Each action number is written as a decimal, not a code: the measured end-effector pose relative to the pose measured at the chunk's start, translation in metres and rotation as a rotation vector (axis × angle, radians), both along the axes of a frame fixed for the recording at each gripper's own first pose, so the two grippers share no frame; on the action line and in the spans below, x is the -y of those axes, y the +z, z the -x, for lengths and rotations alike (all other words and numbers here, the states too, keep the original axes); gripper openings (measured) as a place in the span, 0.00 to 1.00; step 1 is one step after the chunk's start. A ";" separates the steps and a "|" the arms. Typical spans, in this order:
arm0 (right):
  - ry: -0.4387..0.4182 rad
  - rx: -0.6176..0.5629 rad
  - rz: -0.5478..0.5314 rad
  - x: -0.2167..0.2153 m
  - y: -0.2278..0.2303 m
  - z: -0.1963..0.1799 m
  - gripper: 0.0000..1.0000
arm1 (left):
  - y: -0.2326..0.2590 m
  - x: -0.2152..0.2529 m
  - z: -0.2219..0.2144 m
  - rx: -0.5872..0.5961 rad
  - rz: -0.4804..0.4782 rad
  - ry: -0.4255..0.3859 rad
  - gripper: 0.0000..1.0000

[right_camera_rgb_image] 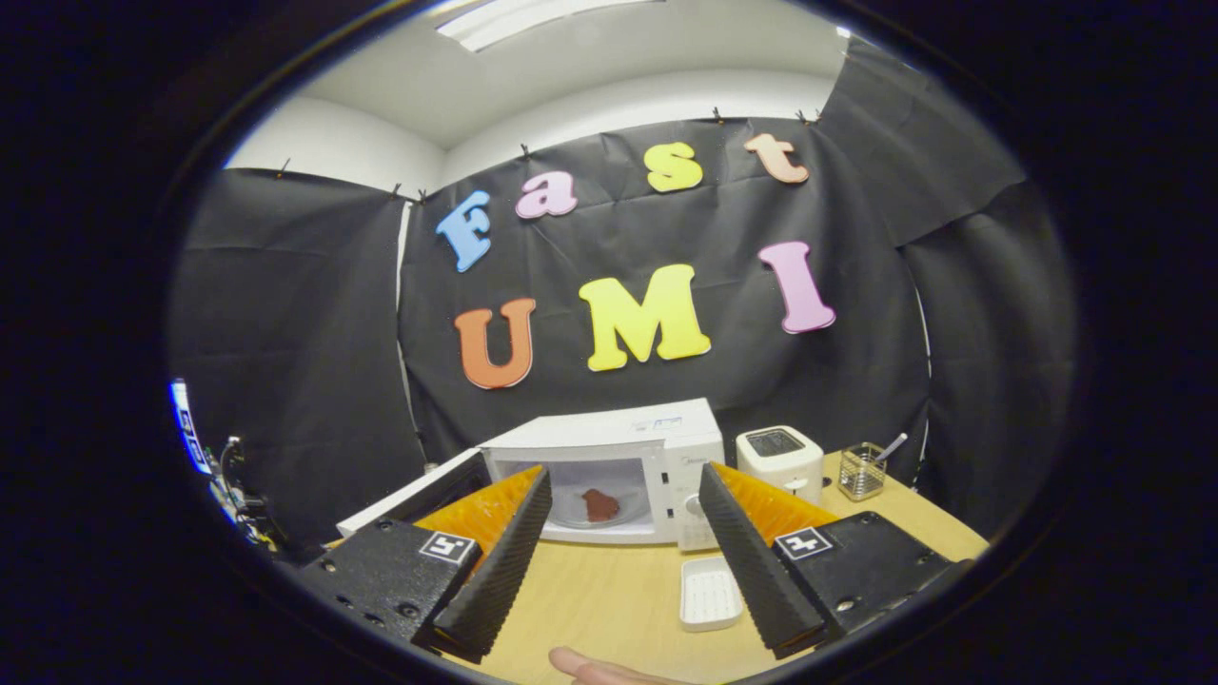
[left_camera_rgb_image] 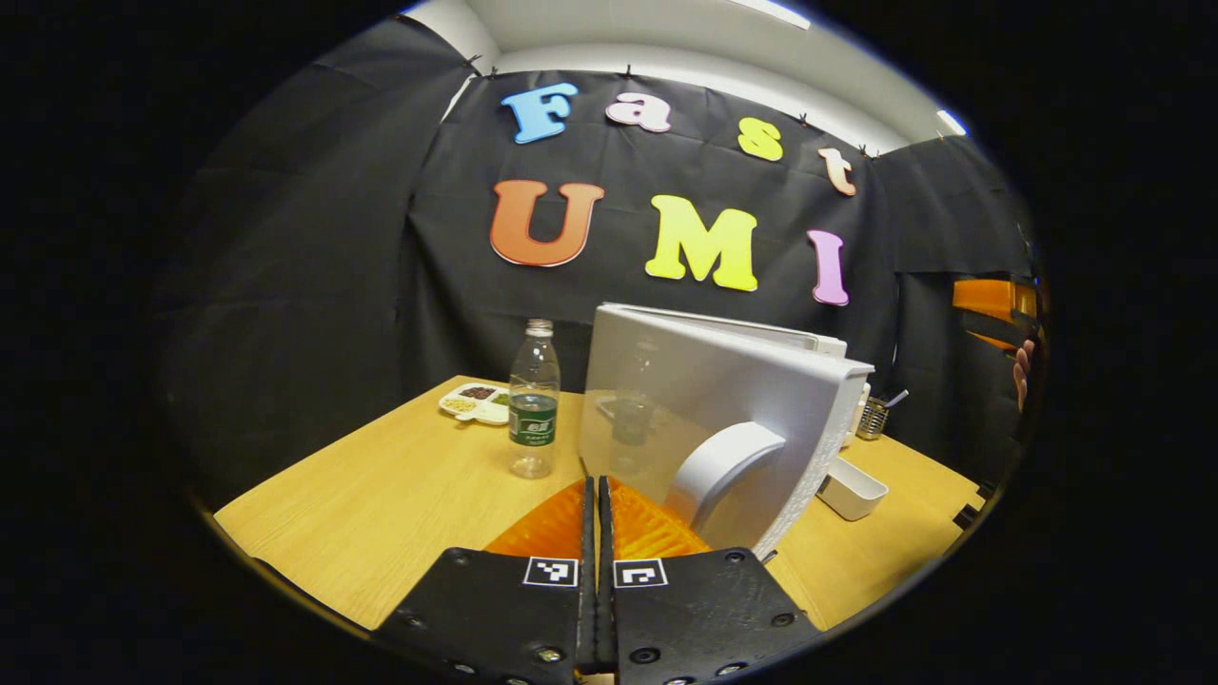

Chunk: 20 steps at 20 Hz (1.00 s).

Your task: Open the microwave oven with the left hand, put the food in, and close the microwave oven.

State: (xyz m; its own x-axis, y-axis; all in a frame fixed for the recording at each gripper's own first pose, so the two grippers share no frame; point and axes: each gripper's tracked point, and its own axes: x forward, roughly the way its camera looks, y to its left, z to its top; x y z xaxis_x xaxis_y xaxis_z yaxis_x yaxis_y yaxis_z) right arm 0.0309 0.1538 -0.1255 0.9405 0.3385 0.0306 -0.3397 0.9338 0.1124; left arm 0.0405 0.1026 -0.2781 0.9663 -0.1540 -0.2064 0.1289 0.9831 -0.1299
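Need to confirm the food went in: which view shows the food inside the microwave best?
The right gripper view: it looks straight into the open microwave, where the brown food lies on the cavity floor. The left gripper view faces the open door's outer side and handle, which hide the cavity.

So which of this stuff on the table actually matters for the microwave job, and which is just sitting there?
For the job:
microwave
its open door
food inside
left tongs

Lying about:
water bottle
snack plate
toaster
utensil cup
white tray
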 end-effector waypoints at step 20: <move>-0.005 0.115 -0.051 0.060 0.021 -0.017 0.99 | -0.009 0.199 -0.117 -0.002 0.031 -0.292 0.00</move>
State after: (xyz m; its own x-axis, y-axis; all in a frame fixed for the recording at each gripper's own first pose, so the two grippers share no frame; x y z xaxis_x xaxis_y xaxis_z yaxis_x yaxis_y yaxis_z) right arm 0.0478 0.0942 -0.1041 0.9314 0.3291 0.1554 -0.3485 0.9295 0.1206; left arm 0.1574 -0.0960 -0.2867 0.8798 -0.4317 -0.1988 0.4055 0.9000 -0.1598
